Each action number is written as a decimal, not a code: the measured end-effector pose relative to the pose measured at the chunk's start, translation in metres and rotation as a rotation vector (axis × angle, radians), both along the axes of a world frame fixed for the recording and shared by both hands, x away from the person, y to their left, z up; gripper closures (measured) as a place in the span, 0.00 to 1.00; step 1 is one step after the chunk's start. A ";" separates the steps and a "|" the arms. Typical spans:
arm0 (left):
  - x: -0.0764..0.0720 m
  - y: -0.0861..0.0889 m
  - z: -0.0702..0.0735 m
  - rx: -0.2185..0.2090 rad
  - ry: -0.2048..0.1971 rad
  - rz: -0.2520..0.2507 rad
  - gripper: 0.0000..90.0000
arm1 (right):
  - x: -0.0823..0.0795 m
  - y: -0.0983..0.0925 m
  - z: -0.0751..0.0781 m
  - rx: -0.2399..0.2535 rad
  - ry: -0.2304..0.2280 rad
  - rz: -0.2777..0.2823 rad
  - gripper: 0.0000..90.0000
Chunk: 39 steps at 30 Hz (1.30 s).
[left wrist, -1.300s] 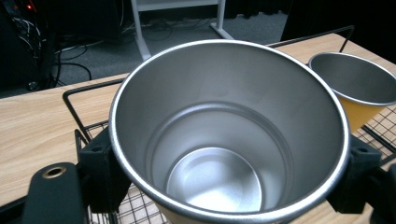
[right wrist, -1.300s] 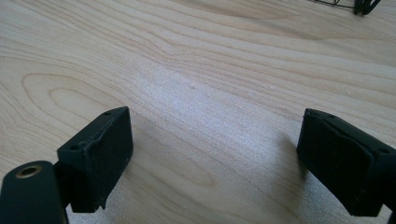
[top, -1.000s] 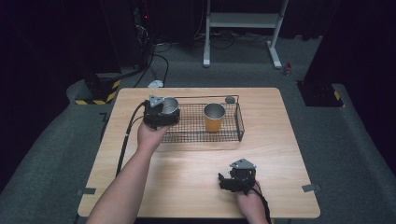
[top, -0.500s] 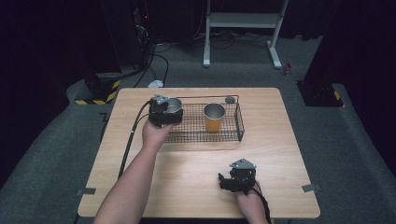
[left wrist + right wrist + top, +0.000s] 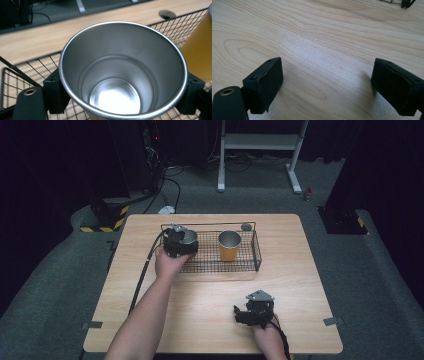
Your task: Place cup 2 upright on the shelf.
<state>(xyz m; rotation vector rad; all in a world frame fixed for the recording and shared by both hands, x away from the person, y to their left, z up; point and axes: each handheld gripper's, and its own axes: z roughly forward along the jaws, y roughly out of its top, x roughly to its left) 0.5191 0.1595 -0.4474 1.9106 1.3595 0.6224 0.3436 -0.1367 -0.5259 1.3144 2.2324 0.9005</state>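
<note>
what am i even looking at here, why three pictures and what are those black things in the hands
A person sits at a wooden table and holds a hand tool with two black jaws in each hand. The high view looks down from above; each of the other two pictures comes from a small camera riding on one tool. The left gripper has its jaws shut on a silver steel cup, held over the left end of a black wire basket. A second cup with an orange-yellow outside stands upright in that basket. The right gripper rests low over bare wood near the person, jaws open, nothing between them.
</note>
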 end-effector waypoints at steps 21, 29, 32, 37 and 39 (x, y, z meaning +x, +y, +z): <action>0.007 -0.010 -0.008 0.083 0.118 0.036 0.21 | 0.000 0.000 0.000 0.001 0.000 0.006 0.12; 0.008 -0.012 -0.013 0.109 0.134 0.042 0.21 | 0.000 0.000 0.000 0.002 0.001 0.005 0.12; 0.008 -0.013 -0.015 0.115 0.151 0.044 0.21 | -0.001 0.000 0.000 0.003 0.002 0.004 0.12; 0.010 -0.011 -0.015 0.098 0.195 0.046 0.21 | -0.001 0.000 0.000 0.001 0.003 0.012 0.12; 0.011 -0.009 -0.015 0.088 0.210 0.046 0.21 | -0.001 0.001 0.000 0.003 0.005 0.010 0.12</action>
